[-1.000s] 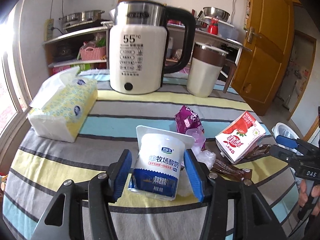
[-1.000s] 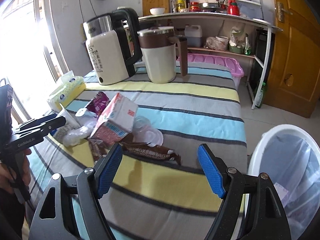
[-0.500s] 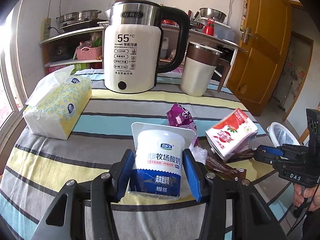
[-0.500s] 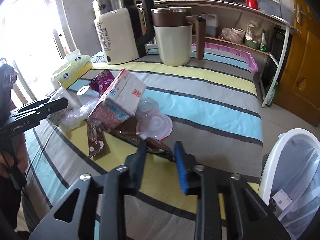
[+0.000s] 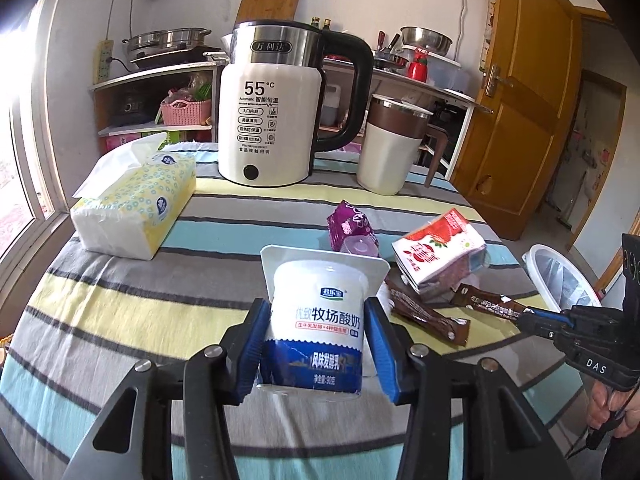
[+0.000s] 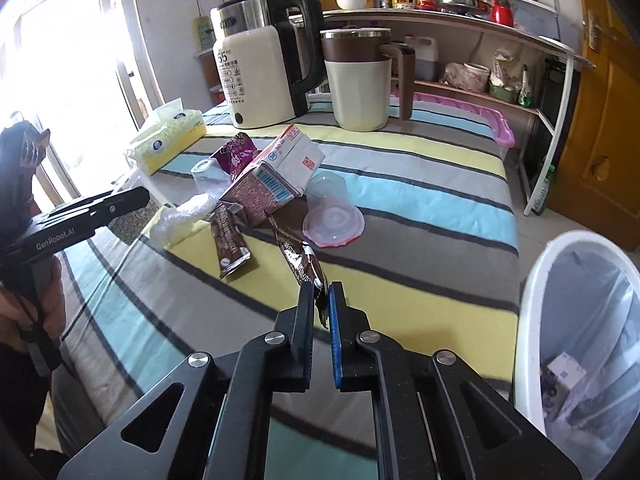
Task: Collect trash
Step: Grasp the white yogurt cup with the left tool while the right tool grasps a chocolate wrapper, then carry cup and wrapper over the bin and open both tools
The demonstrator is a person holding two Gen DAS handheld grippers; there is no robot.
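Observation:
My left gripper is shut on a white and blue yogurt cup and holds it over the striped table. My right gripper is shut on the near end of a brown snack wrapper that lies on the cloth. A second brown wrapper, a crushed strawberry milk carton, a purple packet, a clear plastic lid and crumpled clear plastic lie in a heap mid-table. The white trash bin with a clear liner stands at the right of the table.
A white electric kettle and a cream jug with a brown lid stand at the back of the table. A tissue pack lies at the back left. Shelves and a wooden door are behind.
My right gripper went from wide open to shut on the brown wrapper's end. My left gripper closed on the yogurt cup.

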